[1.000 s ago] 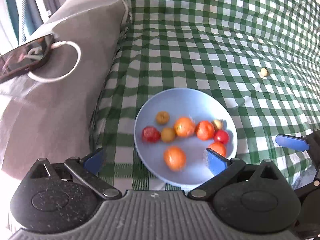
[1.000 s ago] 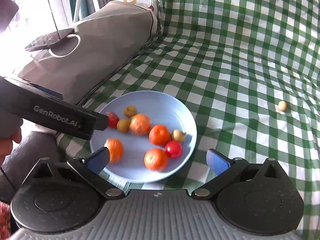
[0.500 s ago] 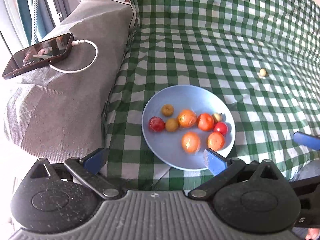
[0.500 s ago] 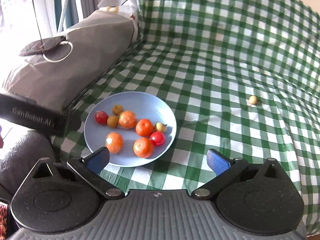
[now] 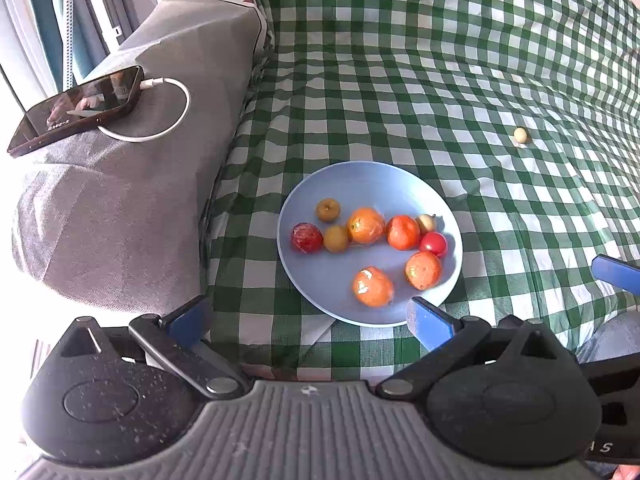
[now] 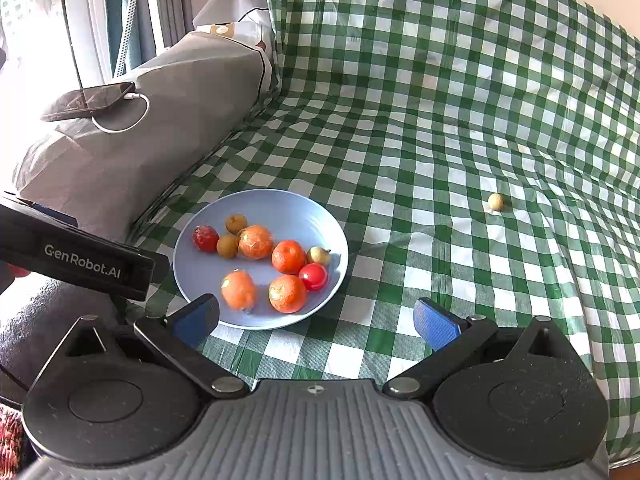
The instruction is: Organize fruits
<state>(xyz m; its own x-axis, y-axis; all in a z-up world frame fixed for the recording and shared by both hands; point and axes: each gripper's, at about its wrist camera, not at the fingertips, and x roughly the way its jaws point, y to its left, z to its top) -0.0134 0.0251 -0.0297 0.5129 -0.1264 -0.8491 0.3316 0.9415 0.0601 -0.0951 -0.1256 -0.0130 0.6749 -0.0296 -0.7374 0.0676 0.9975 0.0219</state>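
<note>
A light blue plate [image 5: 360, 180] lies on the green checked cloth and holds several small fruits: oranges, red ones and brownish ones. It also shows in the right wrist view [image 6: 288, 204]. A single pale round fruit [image 5: 520, 135] lies alone on the cloth far to the right; it also shows in the right wrist view [image 6: 495, 201]. My left gripper [image 5: 310, 320] is open and empty, just before the plate's near edge. My right gripper [image 6: 316, 318] is open and empty, near the plate's near right edge.
A grey cushion [image 5: 132, 184] lies left of the plate with a phone [image 5: 80, 110] and white charging cable on it. The checked cloth [image 6: 460, 120] rises up a backrest behind. The left gripper's body [image 6: 80, 260] shows at the left of the right wrist view.
Both grippers have pulled back and up from the plate, so it looks smaller and farther. One orange has rolled to a new place on the plate.
</note>
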